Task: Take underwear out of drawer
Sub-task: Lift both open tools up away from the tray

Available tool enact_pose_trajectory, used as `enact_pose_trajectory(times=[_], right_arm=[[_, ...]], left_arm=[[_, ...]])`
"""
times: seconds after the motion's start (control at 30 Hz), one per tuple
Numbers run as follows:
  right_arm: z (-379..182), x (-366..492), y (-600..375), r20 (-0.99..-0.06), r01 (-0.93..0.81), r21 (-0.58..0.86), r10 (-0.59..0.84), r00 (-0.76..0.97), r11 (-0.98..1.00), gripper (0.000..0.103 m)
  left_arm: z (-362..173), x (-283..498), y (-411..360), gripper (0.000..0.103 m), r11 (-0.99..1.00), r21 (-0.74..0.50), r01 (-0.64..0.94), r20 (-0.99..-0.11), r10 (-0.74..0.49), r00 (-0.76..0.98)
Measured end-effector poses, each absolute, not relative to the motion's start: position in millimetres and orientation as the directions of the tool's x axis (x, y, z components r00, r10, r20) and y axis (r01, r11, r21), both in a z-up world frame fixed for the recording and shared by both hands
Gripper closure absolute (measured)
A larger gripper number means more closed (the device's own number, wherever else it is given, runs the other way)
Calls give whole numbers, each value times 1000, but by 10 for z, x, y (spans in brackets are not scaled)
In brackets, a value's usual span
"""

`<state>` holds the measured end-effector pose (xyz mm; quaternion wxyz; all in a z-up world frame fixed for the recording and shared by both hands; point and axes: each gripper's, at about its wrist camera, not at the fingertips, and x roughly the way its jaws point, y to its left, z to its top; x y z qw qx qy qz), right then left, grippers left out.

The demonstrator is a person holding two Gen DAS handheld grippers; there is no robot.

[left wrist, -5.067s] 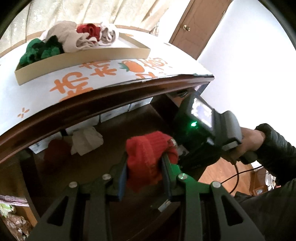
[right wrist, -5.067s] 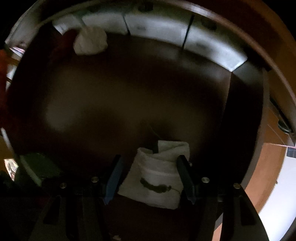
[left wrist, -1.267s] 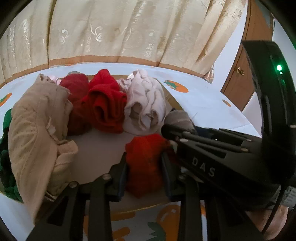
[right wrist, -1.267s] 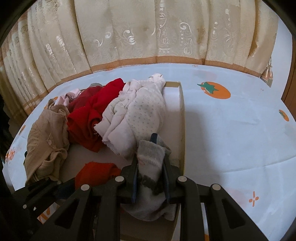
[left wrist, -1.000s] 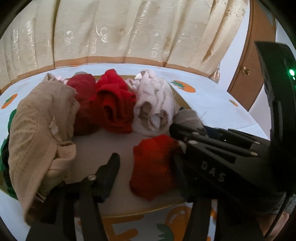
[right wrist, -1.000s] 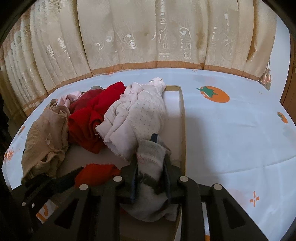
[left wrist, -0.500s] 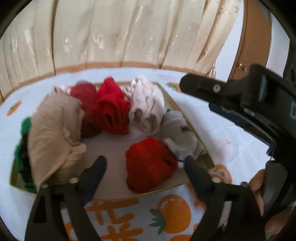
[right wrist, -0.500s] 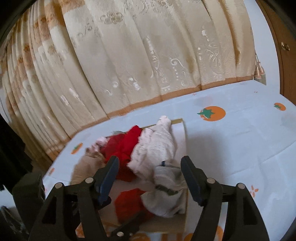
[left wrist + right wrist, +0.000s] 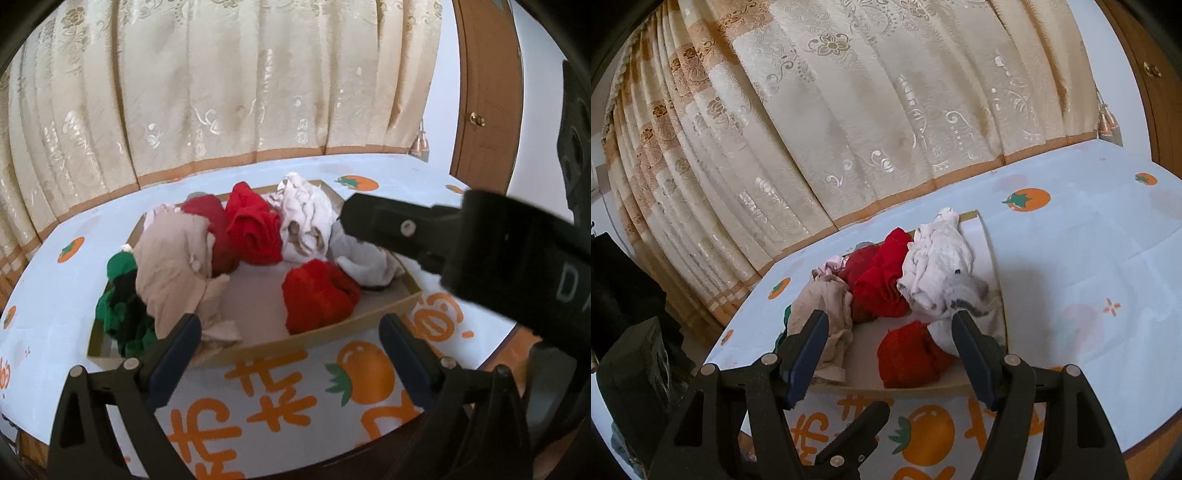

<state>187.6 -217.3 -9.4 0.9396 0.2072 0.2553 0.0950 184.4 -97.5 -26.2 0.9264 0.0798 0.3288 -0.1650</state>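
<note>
Black plastic fingers with blue pads frame both of my views. My left gripper has its jaws spread wide and still opening, with nothing between the pads; my right gripper stands well open and also empty. In the left wrist view the right gripper's body crosses the frame as a dark bar and covers the right end of the cardboard tray.

Just beyond the fingertips, that shallow tray sits on the tabletop, which wears a pale cloth printed with orange fruit. Inside it, nearest me, lies a red bundle of underwear, free of either gripper. Touching its right side is a grey-white piece, partly hidden behind my right finger in the right wrist view. Farther back sit a pale pink piece, a bright red one and a darker red one, whose lower half is covered. A beige garment drapes over the left end, and a green one is mostly buried under it.

Behind the tabletop hangs a cream patterned curtain. A wooden door is cut off at the right edge.
</note>
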Motion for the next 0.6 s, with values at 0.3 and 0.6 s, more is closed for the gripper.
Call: enact_pose_trajectory(times=[0.3, 0.6], right_arm=[[-198, 1686, -2179, -428, -66, 487, 304, 851, 871, 32], [-356, 1546, -2120, -433, -64, 518, 326, 840, 853, 32]], left_arm=[[-313, 1705, -834, 4, 943, 29, 333, -640, -238, 731], [-410, 1592, -759, 4, 949, 21, 315, -651, -226, 725]])
